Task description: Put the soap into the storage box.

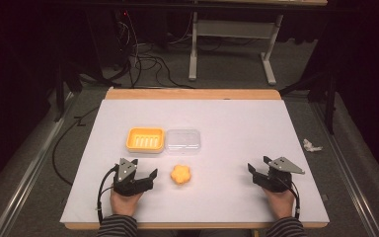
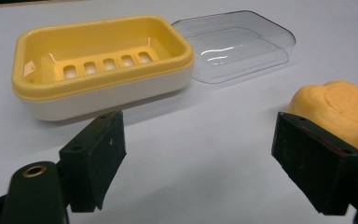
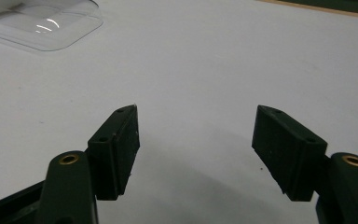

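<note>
Soap [image 1: 180, 174] is sitting on the tabletop [image 1: 237, 197] just right of my left tool [image 1: 145, 174], which is gaping wide with nothing in it. Right tool [image 1: 259, 167] is also standing wide and empty, well apart. I'm thinking: swing left tool over the soap, straddle its lobed sides, close gently since it's likely slippery, then lift toward the yellow dish [image 1: 145, 139] beyond. Clear lid [image 1: 183, 141] is lying beside the dish. In the left gripper view, my jaw is covering part of the soap; its far edge is cut off.
</note>
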The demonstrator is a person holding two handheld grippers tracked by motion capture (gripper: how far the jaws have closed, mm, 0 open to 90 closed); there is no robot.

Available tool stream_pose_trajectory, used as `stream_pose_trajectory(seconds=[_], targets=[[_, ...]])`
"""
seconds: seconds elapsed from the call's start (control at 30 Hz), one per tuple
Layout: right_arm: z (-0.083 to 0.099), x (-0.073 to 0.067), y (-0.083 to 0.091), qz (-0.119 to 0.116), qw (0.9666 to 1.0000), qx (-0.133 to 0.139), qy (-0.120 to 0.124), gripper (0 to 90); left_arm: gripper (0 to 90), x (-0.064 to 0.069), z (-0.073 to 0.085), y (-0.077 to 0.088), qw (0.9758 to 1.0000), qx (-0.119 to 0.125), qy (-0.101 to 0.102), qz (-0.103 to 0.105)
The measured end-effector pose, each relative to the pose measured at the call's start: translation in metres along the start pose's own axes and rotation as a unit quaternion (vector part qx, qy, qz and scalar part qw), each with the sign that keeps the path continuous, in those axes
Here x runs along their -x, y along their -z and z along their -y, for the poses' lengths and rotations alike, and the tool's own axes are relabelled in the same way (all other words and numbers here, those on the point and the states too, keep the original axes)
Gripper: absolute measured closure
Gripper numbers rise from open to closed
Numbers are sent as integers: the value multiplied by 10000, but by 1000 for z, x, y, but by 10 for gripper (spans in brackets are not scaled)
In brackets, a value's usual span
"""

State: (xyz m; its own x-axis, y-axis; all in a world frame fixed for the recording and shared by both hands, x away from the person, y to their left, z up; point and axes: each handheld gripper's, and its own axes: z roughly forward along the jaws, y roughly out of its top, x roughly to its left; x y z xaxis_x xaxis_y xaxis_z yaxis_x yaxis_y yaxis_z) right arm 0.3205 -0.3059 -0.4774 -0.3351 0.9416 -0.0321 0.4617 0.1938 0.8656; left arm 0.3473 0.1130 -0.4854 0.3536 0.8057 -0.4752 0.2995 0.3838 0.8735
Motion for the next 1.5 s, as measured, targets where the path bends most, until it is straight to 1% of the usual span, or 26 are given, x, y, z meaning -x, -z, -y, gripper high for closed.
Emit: stream_pose_trajectory(seconds=[0.1, 0.17, 0.2, 0.23, 0.37, 0.4, 0.43, 0.47, 0.5, 0.67, 0.7, 0.83, 0.9, 1.1, 1.13, 1.4, 1.5], targets=[[0, 0, 0, 5, 10000, -20, -9, 325, 191, 1, 0, 0, 10000, -64, -2, 40], [0, 0, 0, -3, 10000, -29, -15, 325, 185, 2, 0, 0, 9998, -168, 50, 57], [0, 0, 0, 3, 10000, -6, -6, 325, 182, 5, 0, 1, 9996, -234, 83, 110], [0, 0, 0, 3, 10000, -6, -6, 325, 182, 5, 0, 1, 9996, -234, 83, 110], [0, 0, 0, -25, 10000, -14, 14, 324, 181, 15, 2, 3, 9991, -328, 77, 268], [0, 0, 0, -22, 10000, -13, 12, 324, 180, 21, 2, 4, 9985, -398, 56, 362], [0, 0, 0, -22, 10000, -13, 12, 324, 178, 21, 2, 4, 9985, -398, 56, 362], [0, 0, 0, -17, 10000, -4, 16, 324, 178, 27, 3, 4, 9979, -467, 15, 447], [0, 0, 0, -18, 10000, -12, 20, 324, 175, 27, 3, 4, 9979, -467, 15, 447], [0, 0, 0, -4, 10000, -31, 49, 324, 159, 41, 3, 4, 9960, -627, -20, 632], [0, 0, 0, -2, 10000, -35, 46, 324, 155, 43, 3, 4, 9957, -653, 1, 662], [0, -1, 0, 3, 10000, -54, 45, 324, 153, 52, 7, 1, 9939, -803, -53, 754], [0, -1, 0, 10, 10000, -69, 32, 325, 151, 56, 9, -1, 9927, -900, -143, 792], [-1, -1, -1, 12, 10000, -79, 38, 325, 144, 68, 17, -11, 9902, -1069, -232, 867], [-1, -1, -1, 10, 10000, -83, 41, 325, 142, 70, 18, -13, 9903, -1072, -228, 859], [-1, -1, -1, 12, 9999, -99, 37, 325, 138, 78, 29, -26, 9872, -1312, -332, 842], [-1, -1, -2, 2, 9999, -115, 41, 325, 139, 80, 32, -30, 9865, -1351, -428, 821]])
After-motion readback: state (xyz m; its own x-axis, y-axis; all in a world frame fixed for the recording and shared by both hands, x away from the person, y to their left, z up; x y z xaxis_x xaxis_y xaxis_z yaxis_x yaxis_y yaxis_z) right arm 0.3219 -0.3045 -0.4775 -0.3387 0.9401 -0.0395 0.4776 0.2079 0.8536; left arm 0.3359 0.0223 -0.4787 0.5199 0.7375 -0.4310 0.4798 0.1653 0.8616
